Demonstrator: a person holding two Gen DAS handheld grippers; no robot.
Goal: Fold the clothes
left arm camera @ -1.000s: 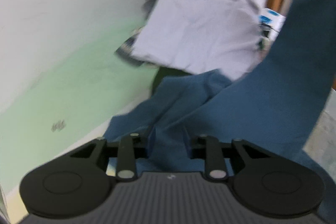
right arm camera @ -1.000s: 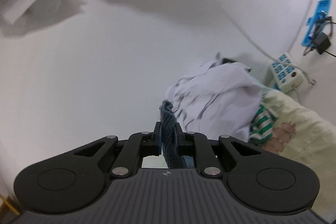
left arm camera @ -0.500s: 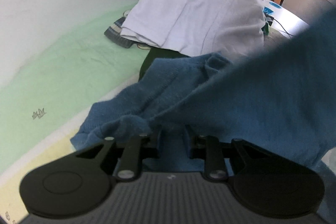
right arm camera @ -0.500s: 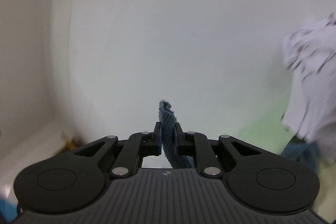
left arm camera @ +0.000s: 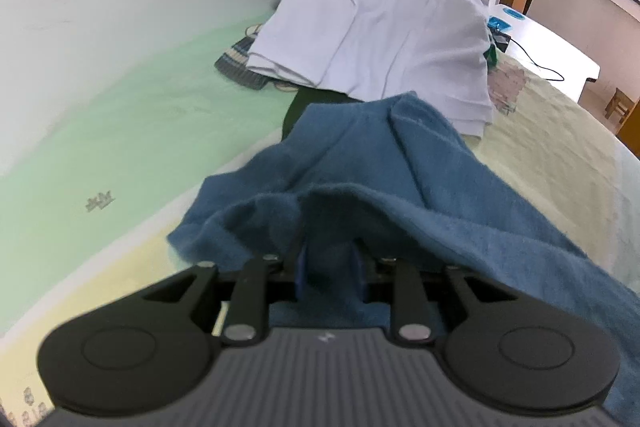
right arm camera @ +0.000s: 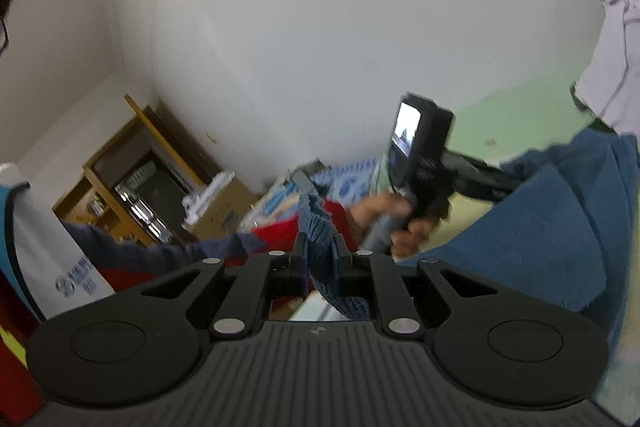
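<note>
While the blue sweater lies bunched and rumpled on the bed, no neat fold shows in it anywhere, so the folding looks far from finished. On the left side, the left gripper has its two fingers closed together on a pinch of the blue cloth, low over the pale green and yellow sheet, and the fabric humps up in loose ridges just ahead of it. Further right, the sweater trails off across the sheet toward the other tool. There the right gripper is clamped on a ribbed blue edge, which looks like a hem or cuff, and holds it up off the bed. From that view a hand can be seen gripping the handle of the left tool. Behind the sweater a heap of white clothes sits against the wall, draped and unsorted, with a striped piece poking out beneath. Judging by this, the sweater needs spreading flat and squaring, and the heap still waits for folding
</note>
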